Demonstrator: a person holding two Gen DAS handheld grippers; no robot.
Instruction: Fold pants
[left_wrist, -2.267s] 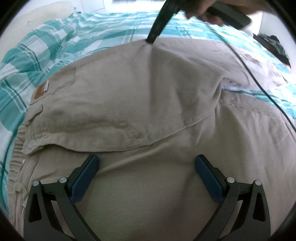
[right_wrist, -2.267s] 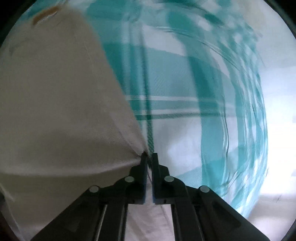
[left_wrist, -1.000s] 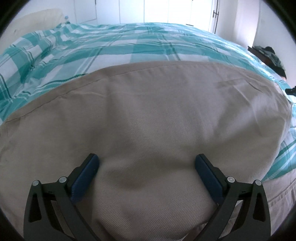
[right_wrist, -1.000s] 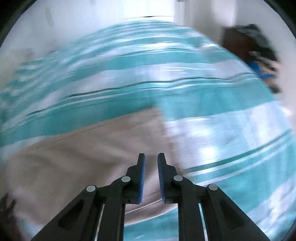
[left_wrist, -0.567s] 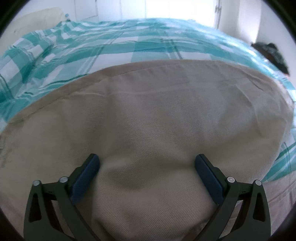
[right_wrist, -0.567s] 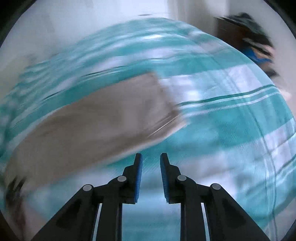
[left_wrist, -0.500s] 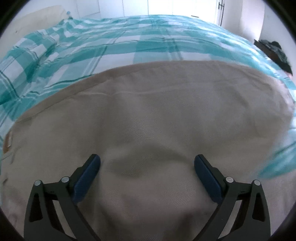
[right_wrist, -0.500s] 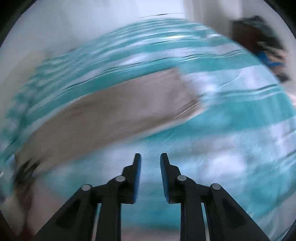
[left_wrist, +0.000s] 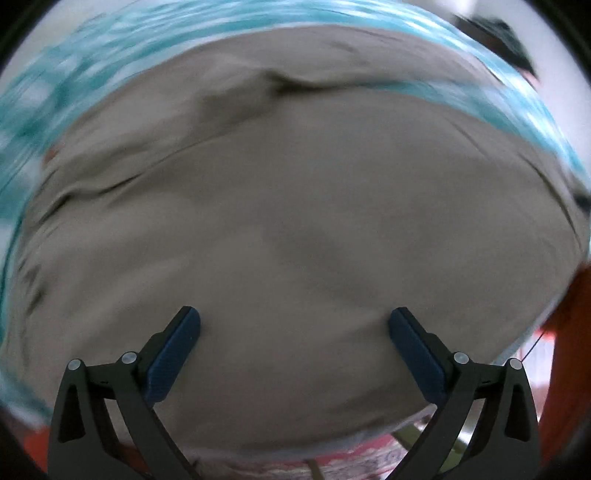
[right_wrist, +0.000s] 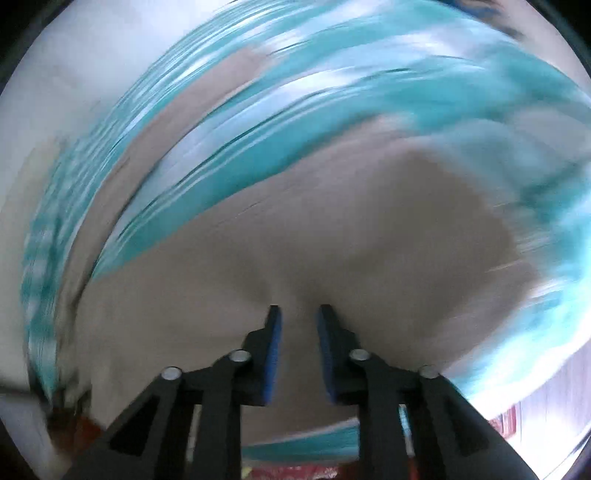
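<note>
Near the bed's (left_wrist: 110, 48) front edge, beige pants (left_wrist: 295, 221) are being regrasped: the right gripper (right_wrist: 298, 314), fingers just closing, pinches them; the left gripper (left_wrist: 293, 325), released, must next grasp cloth.

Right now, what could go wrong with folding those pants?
1. The right gripper, whose jaws have just been closing, pinches only a small bunch of the pants. The fabric could slip out.
2. The left gripper is wide open above the cloth and holds nothing, so that side may drag and fold crooked.
3. The wrinkles at the far side could get pressed in.
</note>
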